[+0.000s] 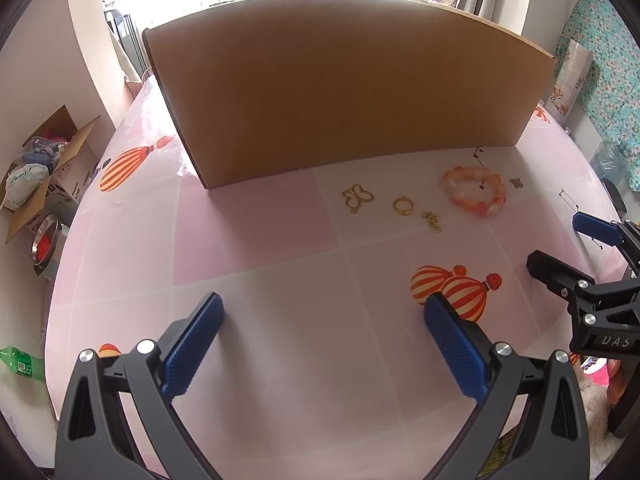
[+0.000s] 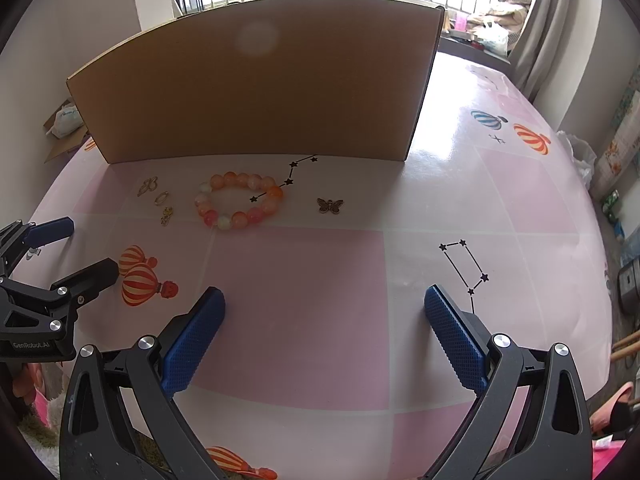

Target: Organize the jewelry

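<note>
A beaded bracelet [image 2: 239, 199] is laid on the table [image 2: 304, 304] near a cardboard box [image 2: 256, 88], with a butterfly charm [image 2: 330, 205] to its right and a gold ring [image 1: 402, 205] to its left. Both the left gripper [image 1: 322, 312] and the right gripper [image 2: 325, 308] are held wide open, empty, above the near tabletop.

Bare tablecloth [image 2: 304, 300] ahead, free; cardboard panel [image 2: 256, 92] blocks beyond bead bracelet [image 2: 239, 199].

So the jewelry's all lying flat in a loose row: a gold butterfly outline [image 1: 357, 198], a gold ring [image 1: 403, 205] just beside it, a small gold chain bit [image 1: 432, 222], a peachy beaded bracelet [image 2: 239, 204], and a bronze butterfly charm [image 2: 330, 205] sitting apart.
</note>
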### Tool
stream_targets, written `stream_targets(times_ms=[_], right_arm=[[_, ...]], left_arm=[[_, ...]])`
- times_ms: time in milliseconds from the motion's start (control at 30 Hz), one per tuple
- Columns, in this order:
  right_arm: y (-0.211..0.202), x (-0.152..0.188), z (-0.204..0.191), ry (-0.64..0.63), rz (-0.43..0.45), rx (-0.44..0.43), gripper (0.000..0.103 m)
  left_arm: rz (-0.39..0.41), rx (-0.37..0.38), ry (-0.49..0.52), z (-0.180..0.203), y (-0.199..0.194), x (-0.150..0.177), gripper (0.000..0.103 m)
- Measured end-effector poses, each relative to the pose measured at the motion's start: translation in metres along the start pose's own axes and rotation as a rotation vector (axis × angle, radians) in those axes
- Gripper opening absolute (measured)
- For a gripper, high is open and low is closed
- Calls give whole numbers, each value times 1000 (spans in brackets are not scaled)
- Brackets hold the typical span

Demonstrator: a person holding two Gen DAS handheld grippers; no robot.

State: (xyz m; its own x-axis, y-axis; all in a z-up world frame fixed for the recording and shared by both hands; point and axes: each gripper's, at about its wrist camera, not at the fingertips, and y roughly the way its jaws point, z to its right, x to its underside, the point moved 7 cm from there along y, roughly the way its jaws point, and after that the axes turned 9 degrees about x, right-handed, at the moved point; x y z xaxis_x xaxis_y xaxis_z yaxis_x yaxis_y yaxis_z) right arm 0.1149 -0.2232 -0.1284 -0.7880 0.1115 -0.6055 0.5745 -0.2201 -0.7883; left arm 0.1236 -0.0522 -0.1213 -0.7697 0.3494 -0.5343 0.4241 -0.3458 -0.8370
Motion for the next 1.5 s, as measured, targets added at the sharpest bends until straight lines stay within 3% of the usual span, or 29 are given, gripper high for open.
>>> stream_targets(times_ms=[1500], right_arm=[[1, 0, 1, 3, -4, 1, 95]], left_arm=[[5, -2, 2, 2, -1, 1, 99]])
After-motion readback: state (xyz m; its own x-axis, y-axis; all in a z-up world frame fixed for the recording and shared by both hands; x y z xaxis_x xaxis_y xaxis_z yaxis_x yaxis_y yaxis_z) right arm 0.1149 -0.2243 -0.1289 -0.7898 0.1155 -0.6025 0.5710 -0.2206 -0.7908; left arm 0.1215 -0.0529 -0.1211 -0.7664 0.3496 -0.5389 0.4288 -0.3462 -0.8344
